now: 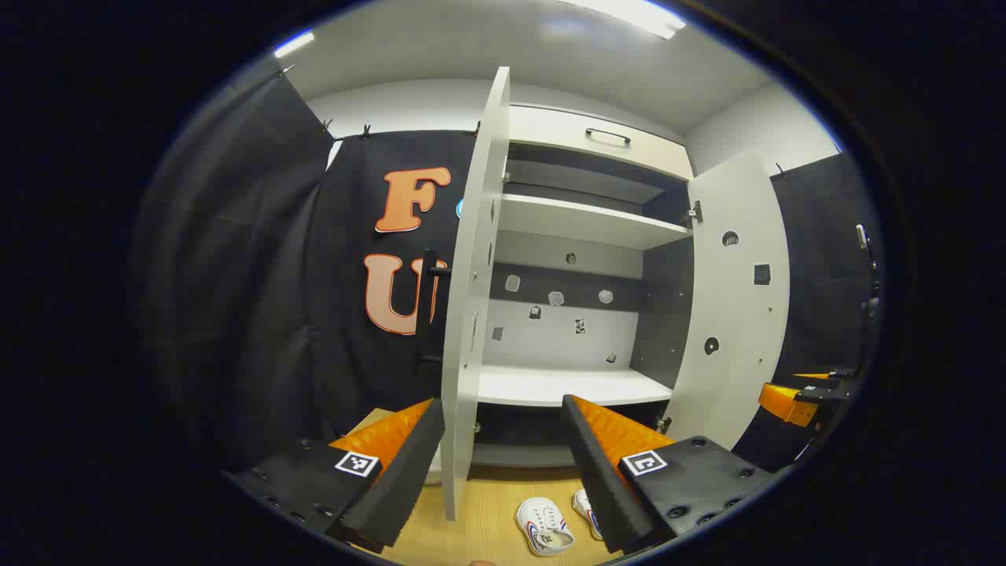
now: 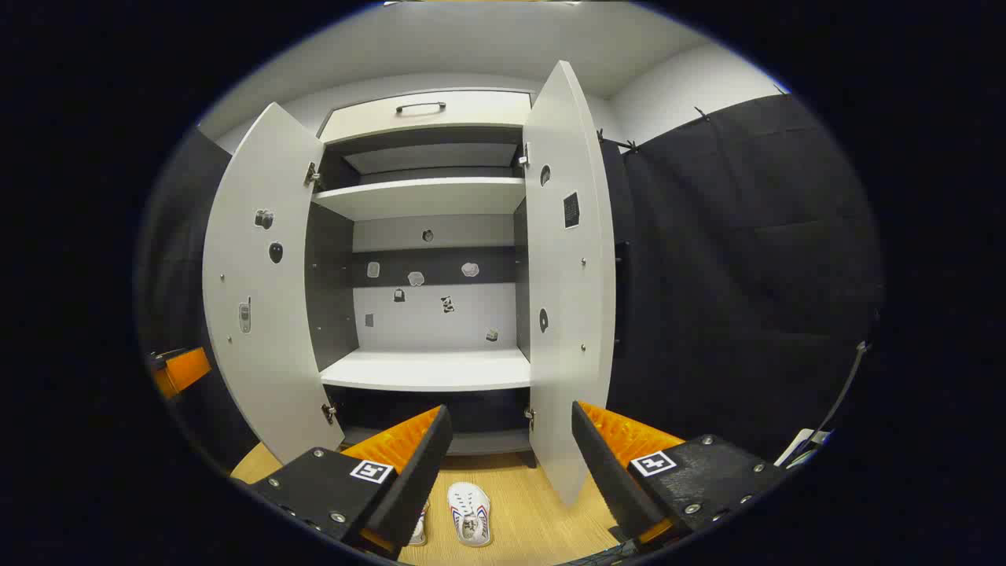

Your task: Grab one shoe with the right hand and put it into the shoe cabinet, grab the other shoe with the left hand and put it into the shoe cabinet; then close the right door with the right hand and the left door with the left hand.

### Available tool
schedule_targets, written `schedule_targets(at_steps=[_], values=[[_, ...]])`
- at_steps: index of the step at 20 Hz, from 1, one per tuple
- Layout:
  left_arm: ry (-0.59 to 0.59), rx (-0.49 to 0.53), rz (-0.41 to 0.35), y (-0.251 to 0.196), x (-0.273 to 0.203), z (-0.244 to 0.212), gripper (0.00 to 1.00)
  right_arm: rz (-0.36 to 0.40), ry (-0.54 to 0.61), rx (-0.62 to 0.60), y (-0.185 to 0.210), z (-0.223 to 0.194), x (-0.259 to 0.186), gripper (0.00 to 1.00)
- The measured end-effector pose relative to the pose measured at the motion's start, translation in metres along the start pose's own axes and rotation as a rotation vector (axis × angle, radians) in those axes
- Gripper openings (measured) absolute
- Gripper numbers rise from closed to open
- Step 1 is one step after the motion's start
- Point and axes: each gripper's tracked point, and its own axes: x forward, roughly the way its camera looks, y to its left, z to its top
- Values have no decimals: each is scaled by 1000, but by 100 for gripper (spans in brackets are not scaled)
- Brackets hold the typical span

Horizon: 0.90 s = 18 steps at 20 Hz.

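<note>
Two white shoes with striped sides lie on the wooden floor before the cabinet: one shoe beside the other shoe in the left gripper view. In the right gripper view they are one full shoe and a partly hidden shoe. The white shoe cabinet stands with both doors open: left door, right door. My left gripper is open and holds nothing, above the shoes. Likewise open and holding nothing, my right gripper hangs above the shoes.
The left door's edge stands close in front of my left gripper, and the right door swings out to the right. The lower shelf is bare. A drawer with a handle tops the cabinet. Black cloth walls flank both sides.
</note>
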Motion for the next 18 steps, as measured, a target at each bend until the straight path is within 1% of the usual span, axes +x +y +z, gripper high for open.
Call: schedule_targets(at_steps=[1, 3, 4, 5, 8, 12, 18], values=[[-3, 1, 4, 2, 0, 0, 96, 2, 0, -4, 2, 0, -1, 94], [-4, -3, 7, 2, 0, 0, 96, 14, 5, -14, 7, 0, -2, 94], [-4, -7, 6, 1, 1, 1, 99, 18, 5, -19, 8, 0, -1, 94], [-5, -7, 6, 1, 1, 0, 96, 21, 6, -23, 9, 0, 0, 94], [0, 2, 10, 1, 3, -3, 96, 38, 13, -23, 13, -1, 2, 94], [16, 14, 9, -1, 4, -12, 96, 38, 13, -18, 12, -2, 5, 94], [5, 12, 18, 0, 3, -9, 96, 52, 15, -24, 14, -6, 8, 94]])
